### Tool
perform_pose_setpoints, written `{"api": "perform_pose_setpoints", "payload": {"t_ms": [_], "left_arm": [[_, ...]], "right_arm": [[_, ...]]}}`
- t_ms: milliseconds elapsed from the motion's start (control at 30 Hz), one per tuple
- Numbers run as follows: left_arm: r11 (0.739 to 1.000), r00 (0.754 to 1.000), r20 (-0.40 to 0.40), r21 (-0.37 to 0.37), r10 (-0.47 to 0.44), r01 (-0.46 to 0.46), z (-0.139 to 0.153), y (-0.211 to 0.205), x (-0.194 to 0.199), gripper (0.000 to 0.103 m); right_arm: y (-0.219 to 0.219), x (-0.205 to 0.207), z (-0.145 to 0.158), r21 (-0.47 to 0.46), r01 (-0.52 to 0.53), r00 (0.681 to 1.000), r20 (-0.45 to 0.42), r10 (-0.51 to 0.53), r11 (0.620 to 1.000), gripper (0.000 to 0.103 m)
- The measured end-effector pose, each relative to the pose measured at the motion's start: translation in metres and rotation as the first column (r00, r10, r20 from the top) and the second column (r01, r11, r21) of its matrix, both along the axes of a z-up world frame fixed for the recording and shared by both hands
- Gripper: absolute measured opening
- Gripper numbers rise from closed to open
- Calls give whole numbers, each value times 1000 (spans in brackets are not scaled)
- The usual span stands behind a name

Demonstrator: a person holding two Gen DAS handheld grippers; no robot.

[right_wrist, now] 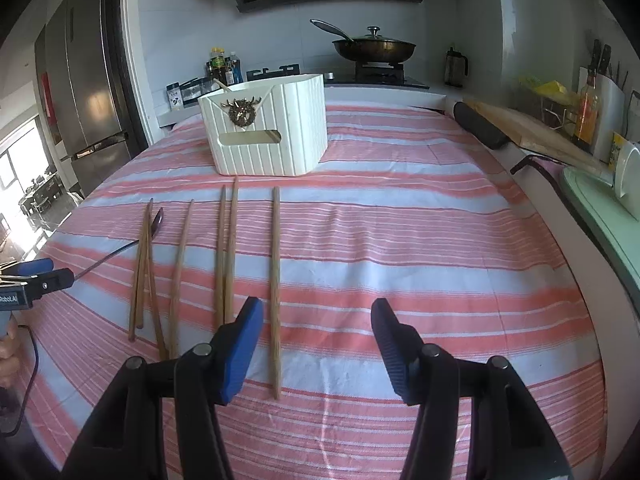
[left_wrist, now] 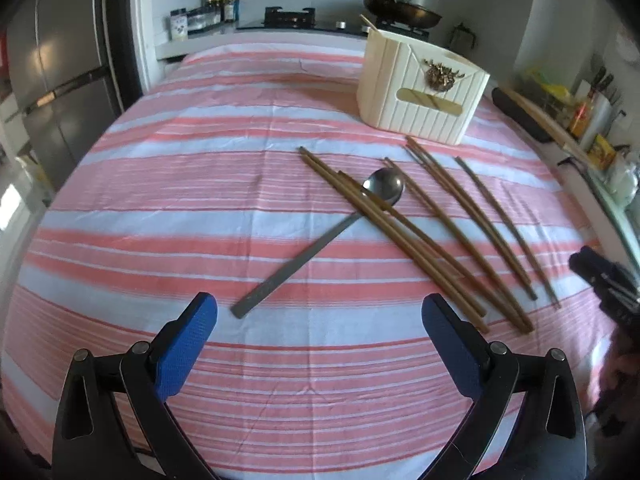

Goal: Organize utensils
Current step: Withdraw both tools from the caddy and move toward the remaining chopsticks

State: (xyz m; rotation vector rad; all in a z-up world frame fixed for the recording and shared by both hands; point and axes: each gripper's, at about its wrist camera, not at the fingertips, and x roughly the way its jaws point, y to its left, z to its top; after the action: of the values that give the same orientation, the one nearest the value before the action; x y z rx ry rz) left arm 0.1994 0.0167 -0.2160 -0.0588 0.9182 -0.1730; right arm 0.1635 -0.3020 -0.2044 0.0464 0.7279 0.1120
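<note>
A steel spoon (left_wrist: 382,188) lies on the pink-and-white striped tablecloth (left_wrist: 180,184), with several wooden chopsticks (left_wrist: 404,236) across its neck and spread out to its right. My left gripper (left_wrist: 320,302) hovers open and wide, and the spoon's handle end sits just ahead of the gap between its fingers. My right gripper (right_wrist: 317,305) is open above the cloth. A single chopstick (right_wrist: 275,292) lies below it near its left finger, and the other chopsticks (right_wrist: 224,256) and the spoon (right_wrist: 157,219) are further left. A white ribbed holder (right_wrist: 272,140) with one chopstick inside stands beyond them.
A stove with a lidded wok (right_wrist: 374,48) and bottles (right_wrist: 222,66) lines the far counter. A fridge (left_wrist: 60,92) stands at left. A wooden board (right_wrist: 532,132), a dark roll (right_wrist: 478,126) and a knife block (right_wrist: 600,80) crowd the right edge. A hand holds the left gripper (right_wrist: 40,280).
</note>
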Motion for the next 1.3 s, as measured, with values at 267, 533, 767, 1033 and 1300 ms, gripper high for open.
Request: {"api": "perform_pose_setpoints", "payload": {"t_ms": [267, 533, 767, 1033, 1300], "left_arm": [[999, 999, -21, 34, -36, 36, 0, 13, 13, 102], [986, 986, -82, 63, -146, 152, -3, 34, 40, 101], [933, 956, -127, 218, -263, 286, -23, 5, 59, 85], [964, 972, -103, 144, -212, 225, -12, -1, 67, 83], [989, 998, -66, 145, -11, 20, -7, -62, 61, 92]], "right_arm": [[6, -3, 3, -22, -25, 1000, 1, 25, 999, 57], [-10, 3, 3, 10, -5, 999, -43, 5, 1000, 57], [2, 35, -2, -6, -146, 975, -172, 143, 989, 48], [26, 68, 1, 8, -210, 954, -216, 207, 978, 34], [41, 72, -6, 7, -206, 957, -208, 203, 979, 34]]}}
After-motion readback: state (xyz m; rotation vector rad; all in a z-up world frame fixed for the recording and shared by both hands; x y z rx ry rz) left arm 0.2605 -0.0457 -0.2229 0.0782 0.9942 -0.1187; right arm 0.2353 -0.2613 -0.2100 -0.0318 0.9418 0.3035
